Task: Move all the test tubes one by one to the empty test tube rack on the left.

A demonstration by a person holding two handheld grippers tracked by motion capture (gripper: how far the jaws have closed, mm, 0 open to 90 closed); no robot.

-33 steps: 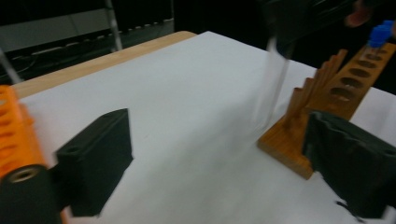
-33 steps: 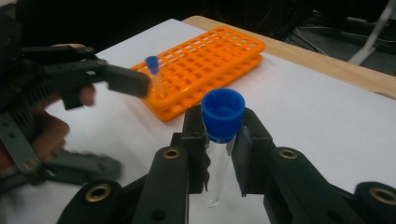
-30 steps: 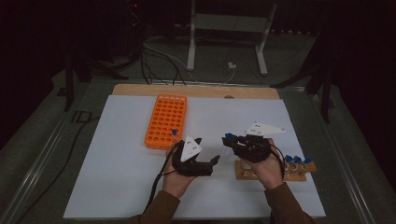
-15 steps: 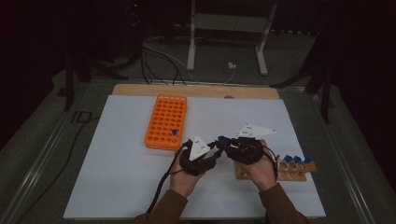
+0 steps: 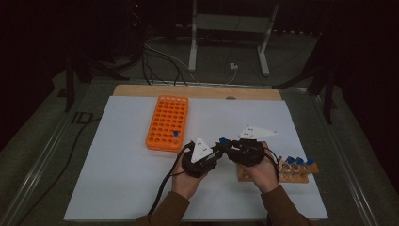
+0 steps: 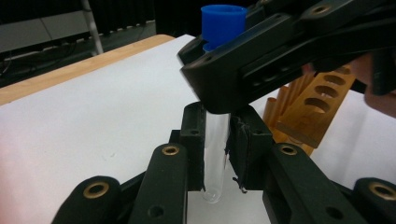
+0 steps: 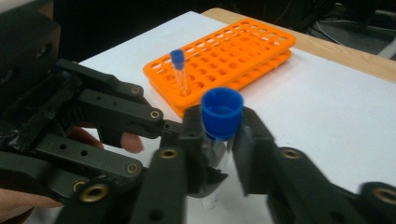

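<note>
While the white tabletop [image 5: 117,165] takes up most of the scene, the orange rack [image 5: 167,122] sits toward its far left with one blue-capped tube standing in it, and a wooden rack [image 5: 296,174] with three capped tubes is by the right hand. Both hands meet in the middle, above the tabletop. The left hand-held gripper [image 6: 217,149] has just closed and now clamps the tube's [image 6: 216,158] clear lower body, while the right hand-held gripper [image 7: 219,144], jaws just easing apart a bit, pinches the upright tube right under its blue cap [image 7: 222,112].
</note>
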